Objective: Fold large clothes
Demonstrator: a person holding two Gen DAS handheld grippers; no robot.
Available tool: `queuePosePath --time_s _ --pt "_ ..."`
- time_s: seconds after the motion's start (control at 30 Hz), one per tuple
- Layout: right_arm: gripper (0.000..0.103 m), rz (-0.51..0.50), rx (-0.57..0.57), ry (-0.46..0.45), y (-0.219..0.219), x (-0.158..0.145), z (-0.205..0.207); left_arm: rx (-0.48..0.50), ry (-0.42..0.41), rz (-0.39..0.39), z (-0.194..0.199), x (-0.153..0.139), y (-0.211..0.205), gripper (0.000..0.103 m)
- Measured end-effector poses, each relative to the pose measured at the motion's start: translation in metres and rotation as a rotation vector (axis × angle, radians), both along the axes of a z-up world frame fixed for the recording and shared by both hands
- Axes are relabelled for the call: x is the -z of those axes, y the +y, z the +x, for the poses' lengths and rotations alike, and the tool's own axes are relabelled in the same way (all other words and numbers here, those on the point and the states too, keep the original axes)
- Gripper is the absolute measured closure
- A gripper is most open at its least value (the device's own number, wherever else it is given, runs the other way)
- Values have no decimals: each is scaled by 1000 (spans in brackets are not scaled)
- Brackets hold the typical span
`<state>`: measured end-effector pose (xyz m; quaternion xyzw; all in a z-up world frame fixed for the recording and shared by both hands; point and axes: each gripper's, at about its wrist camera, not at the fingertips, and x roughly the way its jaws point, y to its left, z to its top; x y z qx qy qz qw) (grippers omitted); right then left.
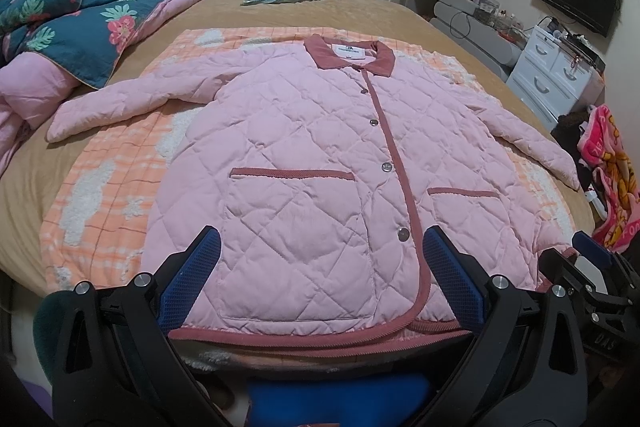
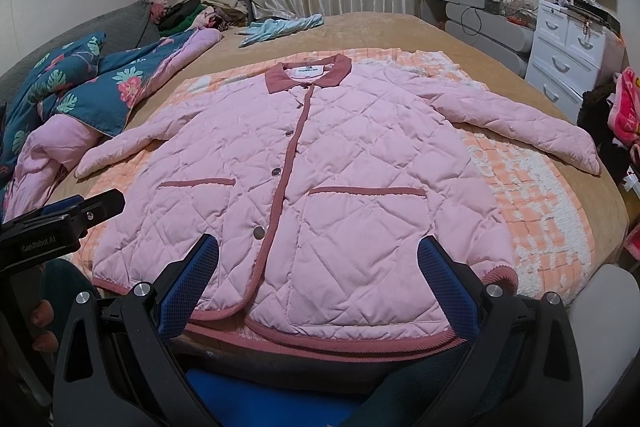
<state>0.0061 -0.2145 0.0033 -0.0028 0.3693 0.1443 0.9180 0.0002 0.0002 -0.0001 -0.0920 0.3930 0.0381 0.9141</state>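
Both claws, left (image 1: 320, 267) and right (image 2: 318, 267), hover agape and empty over the hem of the jacket (image 1: 304, 163) spread flat ahead; pinch the near corners squarely before folding.

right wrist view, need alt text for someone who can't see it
A pink quilted jacket with dusty-rose trim lies flat, buttoned and face up, sleeves spread, on an orange checked blanket over a tan bed. The right gripper hovers open over the hem, blue fingers apart, with the left gripper at the left edge.
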Motion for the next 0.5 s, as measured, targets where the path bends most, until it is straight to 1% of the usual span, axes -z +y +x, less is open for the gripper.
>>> queuePosePath --time_s 0.07,0.23,0.3,0.5 --pt "4 3 0 6 -2 5 3 -2 5 -2 5 0 -2 8" --pt "4 -9 -7 26 1 6 12 -5 10 3 15 2 -3 8" --pt "4 -8 -10 35 1 5 18 -9 12 -1 24 6 2 8" --pt "4 10 -10 52 -1 1 39 -23 30 -9 47 4 10 8"
